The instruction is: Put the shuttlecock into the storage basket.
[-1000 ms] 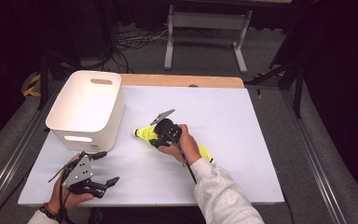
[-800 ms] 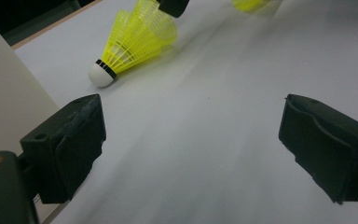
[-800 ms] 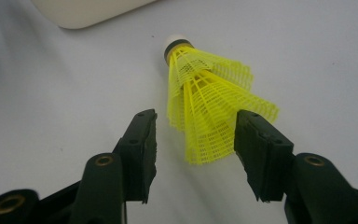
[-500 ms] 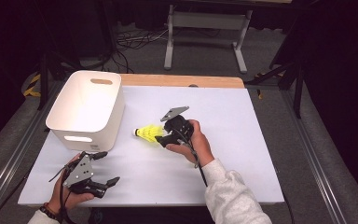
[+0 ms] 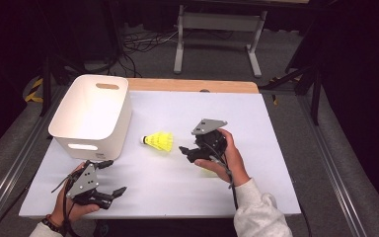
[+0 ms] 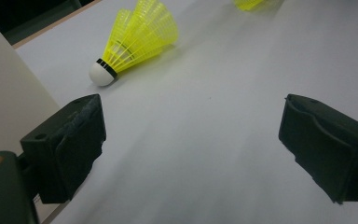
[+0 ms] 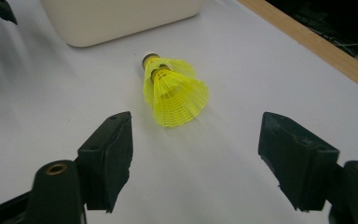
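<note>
Dark room around us, cables and a metal stand leg on the floor at the top of the high view. White table (image 5: 286,148) with a wooden strip along its far edge fills the middle of the frame.

White bin (image 5: 91,116), handle slot in its wall, sits at the left centre of the high view. Yellow shuttlecock (image 5: 159,141) lies on its side on the table just right of the bin, centre of the frame, white cork pointing left toward the bin. In the left gripper view it looks like two stacked shuttlecocks at the upper left (image 6: 137,39), cork at the lower-left end; we cannot tell for sure how many are nested. Another bit of yellow at the top edge of that view, too cut off to name. In the right gripper view the shuttlecock (image 7: 175,91) lies upper centre, skirt toward the camera, cork toward the bin (image 7: 121,18) at the top.

Our right gripper (image 5: 190,152) is at centre right of the high view, just right of the shuttlecock and apart from it. Its jaws have just been opening; the right gripper view shows them spread wide at the bottom corners, nothing between them, shuttlecock ahead and clear of both pads. Released.

Our left gripper (image 5: 109,177) is at the lower left of the high view, below the bin, near the table's front edge. Jaws wide apart there too, bare table between them in the left gripper view, gripping nothing.
</note>
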Demonstrator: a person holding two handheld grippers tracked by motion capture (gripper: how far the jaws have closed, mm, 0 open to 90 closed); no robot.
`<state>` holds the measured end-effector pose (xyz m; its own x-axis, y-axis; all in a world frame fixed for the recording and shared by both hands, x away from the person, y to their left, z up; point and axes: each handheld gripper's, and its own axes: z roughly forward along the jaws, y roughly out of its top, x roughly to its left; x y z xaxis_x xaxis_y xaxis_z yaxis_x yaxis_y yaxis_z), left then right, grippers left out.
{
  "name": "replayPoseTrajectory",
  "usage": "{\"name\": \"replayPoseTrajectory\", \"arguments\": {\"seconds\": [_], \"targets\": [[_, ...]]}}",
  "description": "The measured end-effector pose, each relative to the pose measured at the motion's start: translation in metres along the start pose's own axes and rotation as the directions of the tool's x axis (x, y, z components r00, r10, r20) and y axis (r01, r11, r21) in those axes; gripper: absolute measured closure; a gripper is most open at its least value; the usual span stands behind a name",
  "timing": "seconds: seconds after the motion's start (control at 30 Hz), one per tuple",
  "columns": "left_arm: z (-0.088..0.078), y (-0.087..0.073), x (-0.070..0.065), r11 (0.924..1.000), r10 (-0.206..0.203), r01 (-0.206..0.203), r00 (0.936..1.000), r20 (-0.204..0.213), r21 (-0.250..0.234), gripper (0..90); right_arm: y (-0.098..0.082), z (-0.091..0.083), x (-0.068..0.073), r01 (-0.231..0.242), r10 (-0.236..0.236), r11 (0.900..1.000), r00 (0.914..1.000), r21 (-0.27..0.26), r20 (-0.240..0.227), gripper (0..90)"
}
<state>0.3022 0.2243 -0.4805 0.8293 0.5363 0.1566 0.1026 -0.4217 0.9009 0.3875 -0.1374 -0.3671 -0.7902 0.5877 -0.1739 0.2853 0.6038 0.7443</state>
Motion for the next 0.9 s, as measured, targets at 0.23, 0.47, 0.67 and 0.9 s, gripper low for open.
{"name": "replayPoseTrajectory", "arguments": {"seconds": [0.23, 0.47, 0.67, 0.9], "targets": [[0.000, 0.001, -0.001, 1.0000, 0.008, -0.008, 1.0000, -0.001, -0.004, 8.1, -0.021, -0.022, -0.002, 0.032, -0.031, 0.999, 0.9980, -0.027, 0.055, 23.1], [-0.004, 0.001, 0.000, 0.9997, 0.006, -0.006, 0.9999, -0.015, -0.022, 8.1, -0.047, -0.032, -0.007, 0.043, -0.041, 0.999, 0.9974, -0.026, 0.060, 20.5], [-0.005, 0.001, 0.000, 0.9998, 0.008, -0.008, 0.9999, -0.015, -0.020, 7.8, -0.064, -0.041, -0.005, 0.048, -0.046, 0.998, 0.9977, -0.040, 0.049, 20.1], [-0.005, 0.002, -0.001, 0.9997, 0.017, -0.017, 0.9997, -0.019, -0.019, 7.8, -0.083, -0.041, -0.003, 0.043, -0.043, 0.999, 0.9990, -0.024, 0.016, 19.0]]}}
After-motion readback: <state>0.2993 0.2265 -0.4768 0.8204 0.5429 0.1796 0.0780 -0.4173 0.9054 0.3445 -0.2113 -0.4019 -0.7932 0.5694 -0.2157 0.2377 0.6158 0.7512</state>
